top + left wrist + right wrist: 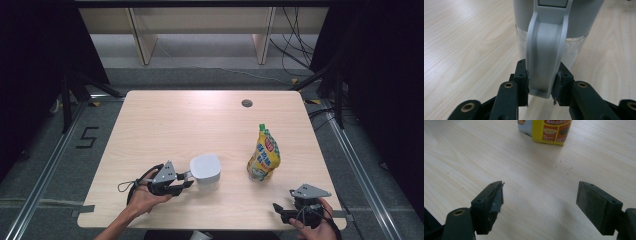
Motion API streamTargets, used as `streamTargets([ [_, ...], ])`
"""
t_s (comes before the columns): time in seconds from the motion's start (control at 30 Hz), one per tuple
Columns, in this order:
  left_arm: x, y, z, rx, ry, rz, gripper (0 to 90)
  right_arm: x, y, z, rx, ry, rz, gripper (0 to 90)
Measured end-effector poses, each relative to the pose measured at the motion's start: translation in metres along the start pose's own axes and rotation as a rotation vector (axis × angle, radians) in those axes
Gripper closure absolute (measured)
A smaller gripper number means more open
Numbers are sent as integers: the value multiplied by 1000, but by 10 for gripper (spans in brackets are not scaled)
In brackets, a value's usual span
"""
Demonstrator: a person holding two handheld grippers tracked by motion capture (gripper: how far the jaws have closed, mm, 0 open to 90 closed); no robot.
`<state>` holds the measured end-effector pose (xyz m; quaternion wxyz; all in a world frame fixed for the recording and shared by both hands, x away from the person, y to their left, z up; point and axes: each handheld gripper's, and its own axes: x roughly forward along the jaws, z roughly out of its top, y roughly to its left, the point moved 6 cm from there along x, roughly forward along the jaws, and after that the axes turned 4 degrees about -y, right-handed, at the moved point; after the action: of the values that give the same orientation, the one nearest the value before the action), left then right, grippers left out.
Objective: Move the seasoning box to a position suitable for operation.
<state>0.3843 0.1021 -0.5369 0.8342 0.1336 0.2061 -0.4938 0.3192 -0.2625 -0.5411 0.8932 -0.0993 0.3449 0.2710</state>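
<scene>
We have the left claw (187, 179) clamped on the handle (545, 55) of the white pitcher (205, 170), which stands just left of the yellow pouch (263, 155), while the right claw (540, 202) sits wide open and empty, near-right of that pouch on the bench (200, 120).

A pale, matt wood-grain bench (165, 120) carries a smooth grey plastic jug with a clear, frosted-looking lower body (205, 171) and a glossy yellow printed foil pouch (264, 154). The matt black fingers (596, 207) carry worn, rough pads.
</scene>
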Motion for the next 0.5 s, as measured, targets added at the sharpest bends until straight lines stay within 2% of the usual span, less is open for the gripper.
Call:
streamTargets([
  [0.03, 0, -2, 1, 4, -2, -1, 686, 0, -1, 1, -14, -9, -1, 228],
  [0.2, 2, 0, 0, -10, -10, -41, 685, 0, 0, 0, -9, 2, 0, 228],
  [0.23, 2, 2, 0, -6, 4, -34, 684, 0, 0, 0, -5, 3, 1, 228],
  [0.33, 4, 6, 1, -28, -3, -20, 683, 1, -1, 1, -13, -8, 2, 228],
  [0.4, 5, 8, 1, 3, -11, -22, 684, 1, -1, 1, -17, -4, 5, 227],
  [0.43, 4, 7, 0, -23, -3, -14, 684, 1, -1, 1, -18, -5, 4, 227],
  [0.5, 4, 7, 1, -11, 6, -20, 685, 1, -1, 1, -17, -6, 4, 227],
])
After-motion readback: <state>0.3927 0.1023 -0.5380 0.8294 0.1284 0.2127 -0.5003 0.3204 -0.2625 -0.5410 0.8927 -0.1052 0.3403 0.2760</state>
